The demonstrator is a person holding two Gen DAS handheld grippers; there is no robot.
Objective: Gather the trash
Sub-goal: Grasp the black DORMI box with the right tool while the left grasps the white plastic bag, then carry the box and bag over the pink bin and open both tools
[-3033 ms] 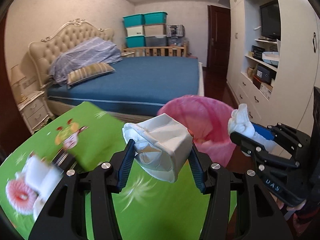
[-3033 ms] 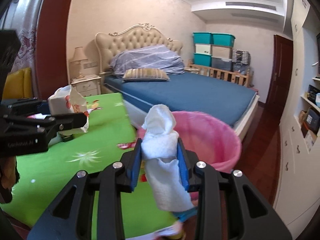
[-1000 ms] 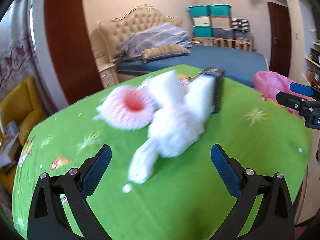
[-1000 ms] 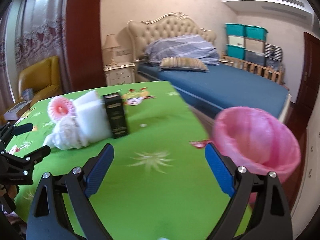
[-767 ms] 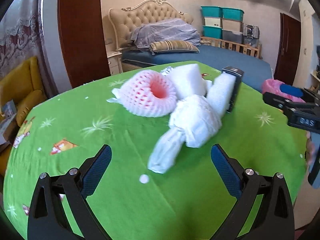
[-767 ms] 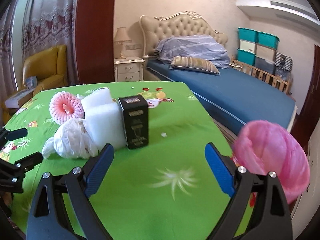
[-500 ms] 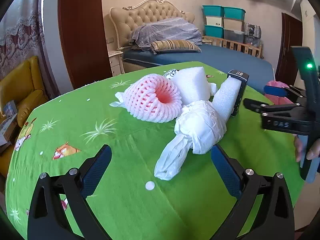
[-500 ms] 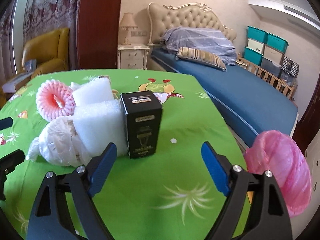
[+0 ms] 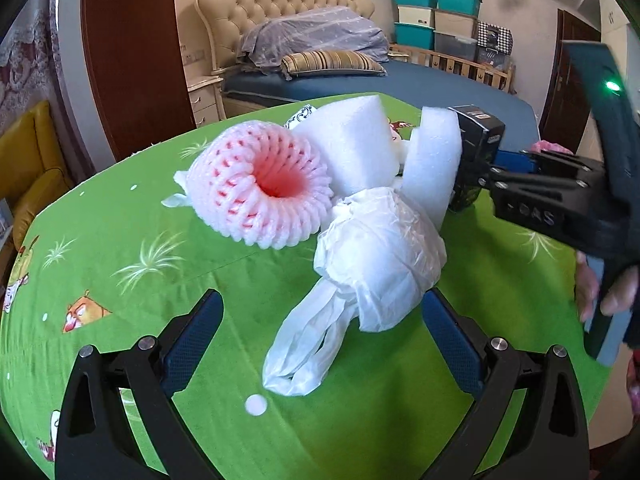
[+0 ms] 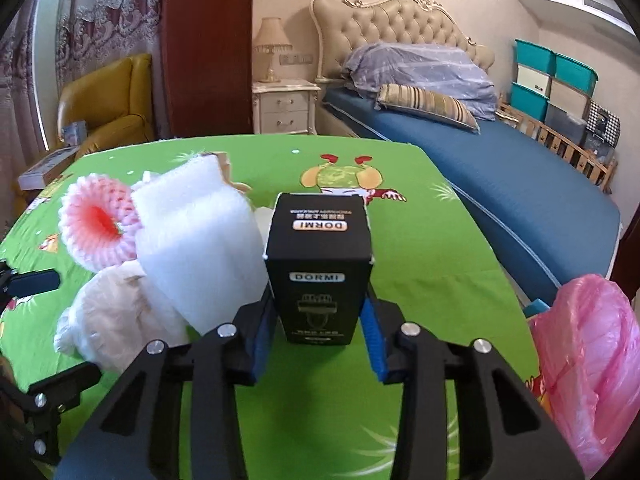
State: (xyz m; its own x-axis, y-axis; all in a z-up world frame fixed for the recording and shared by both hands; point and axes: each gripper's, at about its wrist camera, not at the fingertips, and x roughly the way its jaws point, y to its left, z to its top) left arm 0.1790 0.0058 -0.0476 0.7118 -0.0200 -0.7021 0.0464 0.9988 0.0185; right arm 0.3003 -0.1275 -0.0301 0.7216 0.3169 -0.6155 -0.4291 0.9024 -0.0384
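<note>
Up front in the left wrist view, the left gripper (image 9: 320,340) has its jaws spread wide over the green cloth (image 9: 120,280), with nothing pinched; the tail of a white bag (image 9: 372,268) lies between its fingers, untouched. Behind the bag sit a pink foam net (image 9: 260,188) and two foam blocks (image 9: 352,148), all touching in one heap. The black box (image 9: 476,136) stands upright at the far side, mostly hidden behind the nearer block and the right gripper (image 9: 480,168), so only its top and one edge show. A hand (image 9: 608,284) on that gripper's handle is blurred and cut off at the frame edge. Only a sliver of the pink bin (image 9: 548,146) peeks over the gripper. A white dot (image 9: 256,404) lies on the cloth near the bag's tail.

From the right wrist view, the right gripper (image 10: 318,336) has just been closing and its blue pads now press the box's (image 10: 320,268) lower sides, the box upright on the cloth (image 10: 420,260). The box hides part of the block (image 10: 200,252) beside it; the bag (image 10: 116,320) and net (image 10: 96,220) lie to the left. The bin (image 10: 588,360) is cut off at the right edge, beside the table. The left gripper's tip (image 10: 36,280) shows at the left edge, too little to judge. Beyond stand a bed (image 10: 500,184), nightstand (image 10: 286,108) and yellow armchair (image 10: 104,112).
</note>
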